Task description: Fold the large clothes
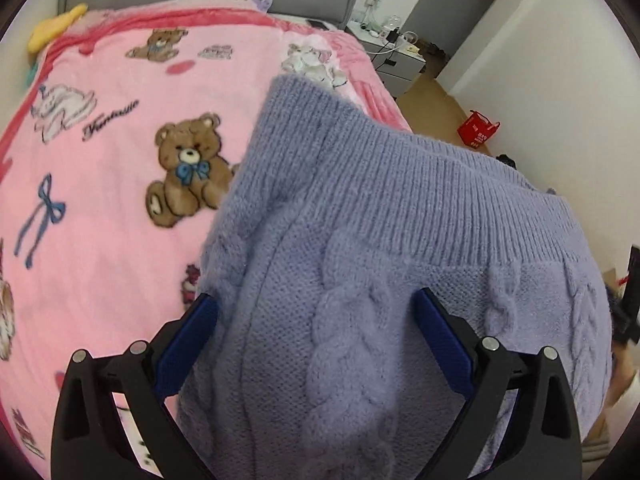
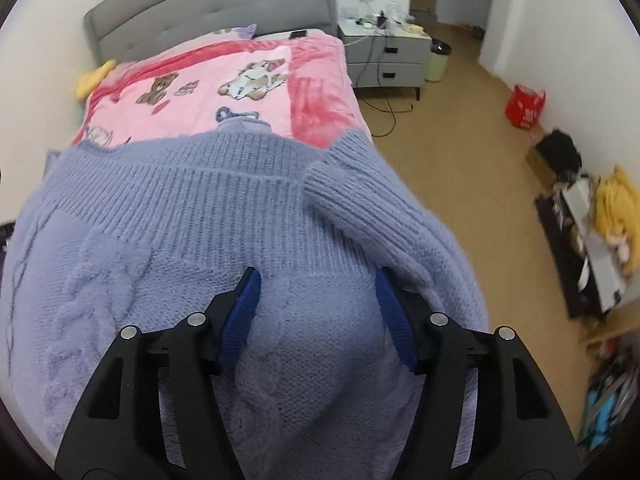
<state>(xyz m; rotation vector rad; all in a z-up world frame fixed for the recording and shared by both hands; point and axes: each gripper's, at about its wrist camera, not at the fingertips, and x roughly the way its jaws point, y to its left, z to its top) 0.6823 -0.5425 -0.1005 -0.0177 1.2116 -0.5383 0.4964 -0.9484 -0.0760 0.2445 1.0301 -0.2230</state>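
Note:
A lavender cable-knit sweater [image 1: 360, 240] lies on the pink teddy-bear blanket [image 1: 120, 120] of the bed, its ribbed hem turned toward the headboard. My left gripper [image 1: 316, 300] is open, its blue-padded fingers spread wide over the sweater's left part near the ribbed band. My right gripper [image 2: 318, 276] is open too, its fingers straddling a bulge of the sweater [image 2: 200, 208] near its right edge. A ribbed sleeve cuff [image 2: 352, 176] lies folded across the right side. Whether the pads touch the knit cannot be told.
The grey headboard [image 2: 208, 4] is at the far end. A grey nightstand [image 2: 386, 54] with cables stands right of the bed. On the wood floor lie a red bag [image 2: 525, 106] and a pile of clutter [image 2: 592, 232] along the right wall.

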